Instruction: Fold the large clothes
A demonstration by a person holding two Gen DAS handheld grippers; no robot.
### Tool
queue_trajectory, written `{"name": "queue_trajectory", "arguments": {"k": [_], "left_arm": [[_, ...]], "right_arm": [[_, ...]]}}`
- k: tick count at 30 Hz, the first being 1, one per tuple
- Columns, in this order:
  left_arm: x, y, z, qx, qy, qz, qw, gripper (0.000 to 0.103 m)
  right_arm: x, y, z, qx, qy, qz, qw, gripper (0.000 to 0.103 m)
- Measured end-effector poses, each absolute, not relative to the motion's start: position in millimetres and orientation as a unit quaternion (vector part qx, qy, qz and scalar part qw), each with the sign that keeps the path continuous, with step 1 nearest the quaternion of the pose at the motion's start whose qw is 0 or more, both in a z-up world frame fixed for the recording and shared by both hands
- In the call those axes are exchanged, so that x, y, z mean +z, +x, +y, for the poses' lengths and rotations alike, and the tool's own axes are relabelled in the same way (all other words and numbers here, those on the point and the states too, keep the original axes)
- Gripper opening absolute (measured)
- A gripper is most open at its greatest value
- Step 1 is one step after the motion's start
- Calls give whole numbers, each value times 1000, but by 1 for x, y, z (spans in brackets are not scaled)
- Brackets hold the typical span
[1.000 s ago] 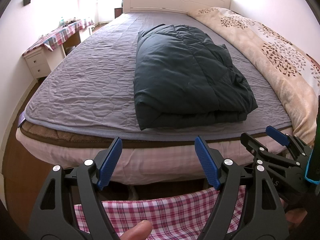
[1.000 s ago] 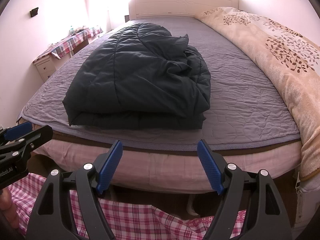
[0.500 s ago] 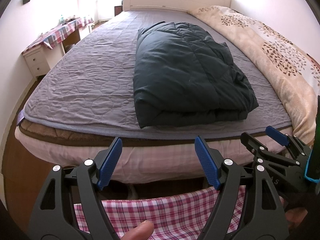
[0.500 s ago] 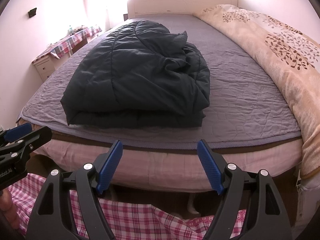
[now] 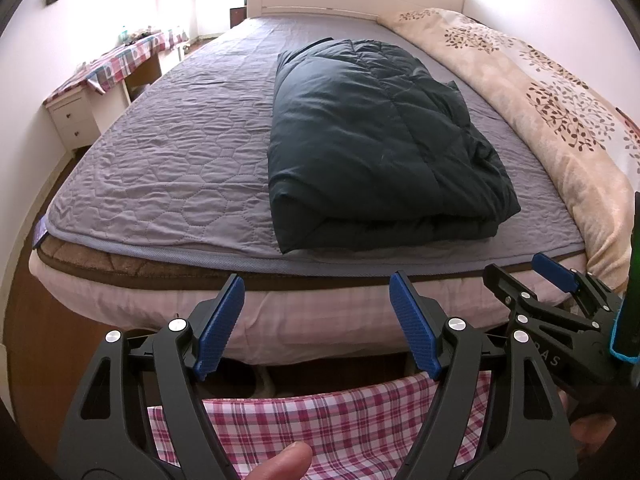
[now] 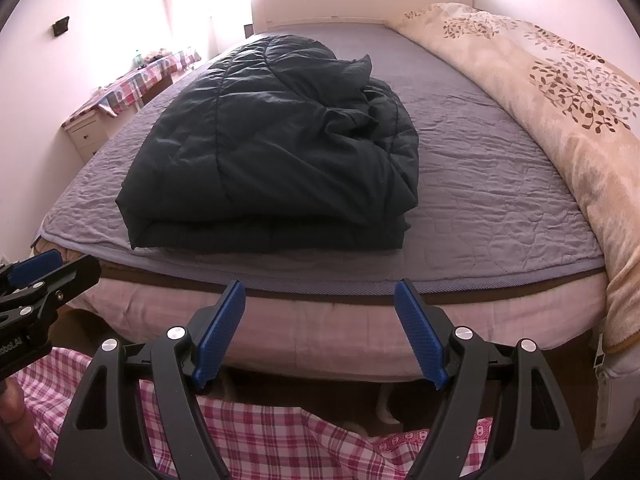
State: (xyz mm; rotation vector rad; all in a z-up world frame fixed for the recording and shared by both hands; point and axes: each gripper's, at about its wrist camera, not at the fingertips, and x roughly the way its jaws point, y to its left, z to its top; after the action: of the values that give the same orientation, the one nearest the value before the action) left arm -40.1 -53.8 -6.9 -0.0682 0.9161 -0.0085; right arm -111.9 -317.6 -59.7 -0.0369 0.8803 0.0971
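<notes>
Left claw (image 5: pixel 316 320) and right claw (image 6: pixel 320 328) both spread, empty, hanging short of bed (image 6: pixel 500 200); dark jacket (image 6: pixel 276 148) lying folded near edge, apparently done

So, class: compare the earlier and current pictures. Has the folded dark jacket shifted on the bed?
No. The folded dark jacket lies in the same spot near the foot edge of the grey bed cover, beside the beige floral blanket.

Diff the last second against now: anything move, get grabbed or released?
Nothing visibly changed. The folded dark puffer jacket lies on the grey quilted bed cover as before. Left tool and right tool remain open and empty, short of the bed's foot edge.
</notes>
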Motion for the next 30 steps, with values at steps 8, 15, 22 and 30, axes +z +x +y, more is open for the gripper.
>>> {"name": "queue_trajectory", "arguments": {"k": [8, 15, 22, 30], "left_arm": [[-7, -39, -53, -4, -33, 443, 896, 75], [-8, -40, -53, -4, -33, 443, 896, 75], [-7, -39, -53, -5, -33, 443, 896, 75], [-10, -38, -52, -4, -35, 446, 895, 75]], "right_arm": [[-61, -110, -319, 45, -15, 429, 902, 75], [-62, -110, -319, 45, -14, 431, 901, 75], [-62, -110, -320, 45, -13, 432, 901, 75], [-64, -110, -322, 42, -7, 435, 900, 75]]}}
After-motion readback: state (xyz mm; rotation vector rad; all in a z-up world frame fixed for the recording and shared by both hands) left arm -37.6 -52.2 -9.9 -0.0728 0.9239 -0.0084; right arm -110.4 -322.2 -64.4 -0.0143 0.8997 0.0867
